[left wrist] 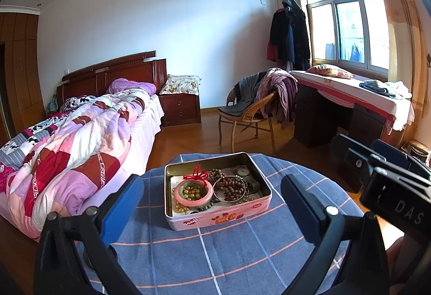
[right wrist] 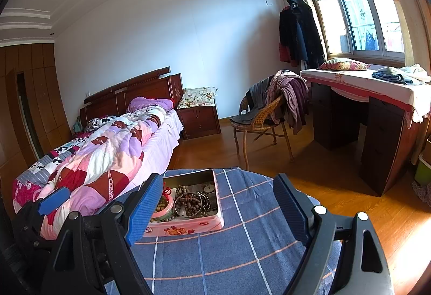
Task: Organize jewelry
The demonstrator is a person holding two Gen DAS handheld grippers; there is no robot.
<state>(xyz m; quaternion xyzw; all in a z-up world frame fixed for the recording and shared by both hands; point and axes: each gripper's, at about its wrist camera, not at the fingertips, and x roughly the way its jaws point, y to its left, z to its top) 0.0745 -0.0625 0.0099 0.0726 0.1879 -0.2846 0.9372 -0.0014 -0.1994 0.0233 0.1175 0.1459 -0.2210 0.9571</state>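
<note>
A big bed with a patchy pink and purple blanket fills the left side of both views. A desk stands under the window on the right, and a wicker chair with clothes on it sits in the middle, further back.

Low in the middle of both views is a round table with a blue checked cloth. On it sits a pink tin box with no lid. In the right wrist view the tin is at lower left, partly behind a blue finger.

The jewelry is all inside the tin. There is a pink bangle with a red knotted cord, a brown bead bracelet inside a thin metal ring, some yellow beads and what looks like a small watch at the back.

The left gripper has its fingers spread wide with nothing between them. The right gripper is wide apart too and holds nothing. Both hang short of the tin.

The bangle looks hard and smooth, so I think it may slip or crack if squeezed hard; pinching across its rim seems best. The bead strings look light and floppy and will likely dangle, so grab a bunch of beads in the middle. The red cord is soft and easy to pinch. The tin looks light and may slide on the cloth.
</note>
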